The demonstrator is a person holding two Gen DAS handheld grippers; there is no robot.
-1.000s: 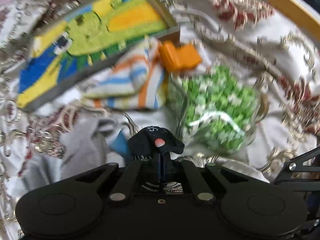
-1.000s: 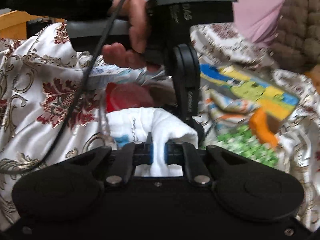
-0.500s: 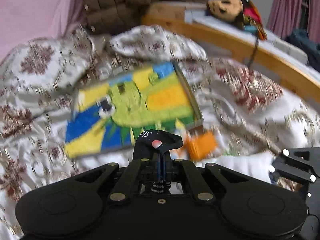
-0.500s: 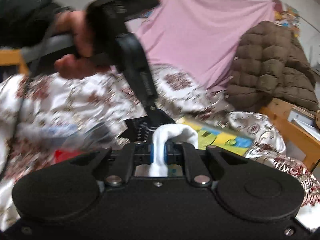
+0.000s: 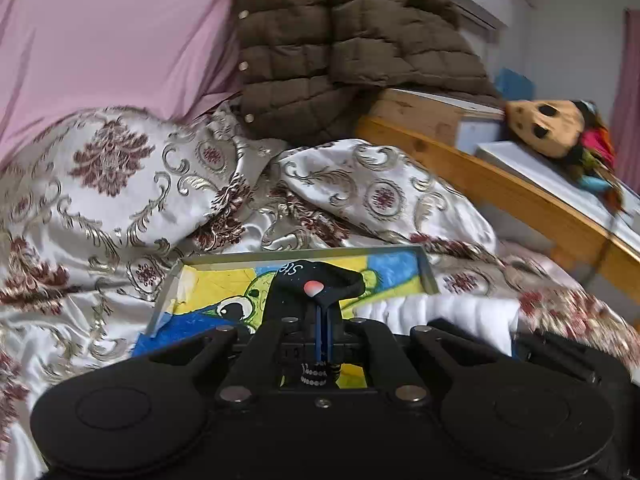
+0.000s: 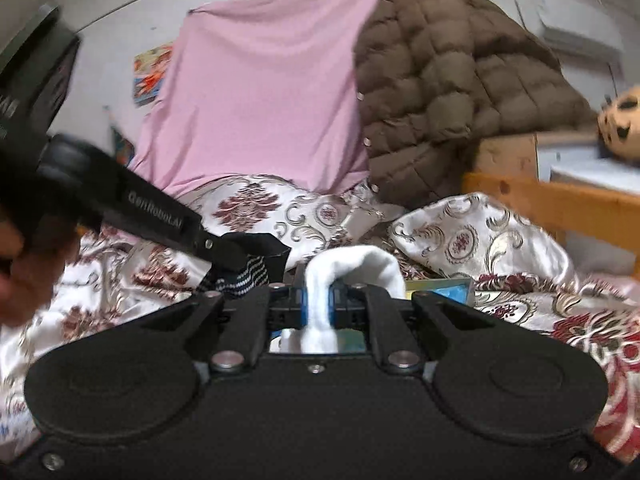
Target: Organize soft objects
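Note:
My left gripper (image 5: 323, 320) is shut on a black sock (image 5: 316, 280) with a pink dot and white lettering, held above the bed. The same sock (image 6: 248, 264) shows in the right wrist view, with a striped cuff, at the tip of the left gripper (image 6: 224, 256). My right gripper (image 6: 318, 300) is shut on a white sock (image 6: 352, 268) that folds over its fingers. That white sock (image 5: 440, 312) also shows at the right in the left wrist view. Both grippers are lifted side by side over a colourful cartoon tray (image 5: 208, 276).
A rumpled floral bedspread (image 5: 100, 184) covers the bed. A brown puffer jacket (image 5: 340, 40) and pink sheet (image 5: 100, 32) hang behind. A wooden bed rail (image 5: 500, 192) runs at the right, with a stuffed doll (image 5: 548, 124) on a white ledge.
Both grippers have lifted and tilted up from the bed with their socks. The green bag, striped cloth and orange piece have dropped out of view.

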